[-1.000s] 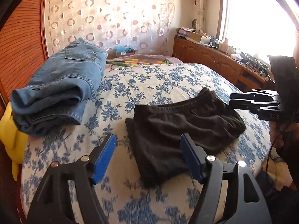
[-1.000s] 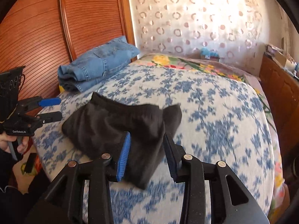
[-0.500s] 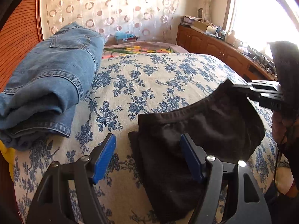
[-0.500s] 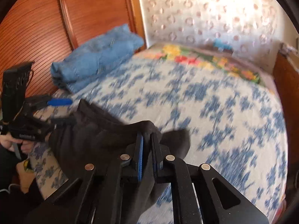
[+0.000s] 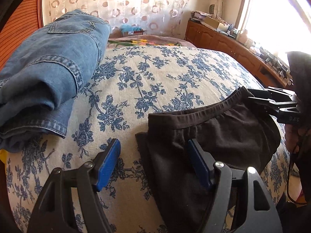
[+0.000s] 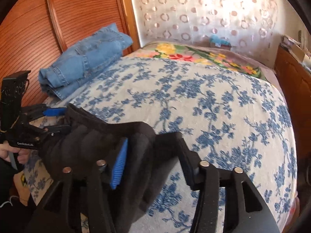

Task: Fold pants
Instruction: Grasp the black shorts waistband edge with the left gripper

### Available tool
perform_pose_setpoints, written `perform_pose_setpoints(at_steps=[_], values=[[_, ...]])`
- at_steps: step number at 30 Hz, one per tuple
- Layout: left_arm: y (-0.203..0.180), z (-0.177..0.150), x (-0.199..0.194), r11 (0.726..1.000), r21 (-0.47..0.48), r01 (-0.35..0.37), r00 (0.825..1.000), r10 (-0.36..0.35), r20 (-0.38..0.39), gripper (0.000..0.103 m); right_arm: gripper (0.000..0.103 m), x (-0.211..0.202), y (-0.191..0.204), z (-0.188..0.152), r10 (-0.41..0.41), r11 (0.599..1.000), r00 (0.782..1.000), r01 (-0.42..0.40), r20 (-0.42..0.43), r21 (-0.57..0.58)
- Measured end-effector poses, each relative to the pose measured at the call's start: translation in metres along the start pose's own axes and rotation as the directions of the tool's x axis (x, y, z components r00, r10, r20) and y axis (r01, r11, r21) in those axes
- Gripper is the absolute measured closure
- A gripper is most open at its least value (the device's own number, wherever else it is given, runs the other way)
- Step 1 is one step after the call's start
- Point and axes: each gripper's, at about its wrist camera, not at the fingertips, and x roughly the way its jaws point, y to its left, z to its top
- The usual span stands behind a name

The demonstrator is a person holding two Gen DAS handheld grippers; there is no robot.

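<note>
Opening right gripper [image 6: 153, 161] jaws straddle folded black pants [image 5: 213, 132]

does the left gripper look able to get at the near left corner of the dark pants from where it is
Probably yes. The left gripper stands open with that corner of the dark pants already lying between its fingers, and nothing covers it. The folded jeans lie well off to the side.

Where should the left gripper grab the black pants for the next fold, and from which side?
On the near left corner of the black pants, just below the elastic waistband, probably coming in from the bare floral bedspread side. That edge lies flat and stacked, and the open left gripper already straddles it. The right gripper, jaws opening, has the far end.
</note>
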Motion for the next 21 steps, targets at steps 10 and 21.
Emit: perform_pose_setpoints(at_steps=[10,21], values=[[-0.005,-0.002,0.003,1.0,0.016,-0.027,1.0,0.027,-0.009,0.029,0.044,0.012,-0.004,-0.008,0.033,0.999,0.999,-0.032,-0.03,0.033],[-0.008,0.002,0.009,0.998,0.037,-0.052,0.998,0.053,-0.021,0.022,0.037,0.015,0.003,-0.009,0.013,1.0,0.999,-0.013,-0.036,0.001]])
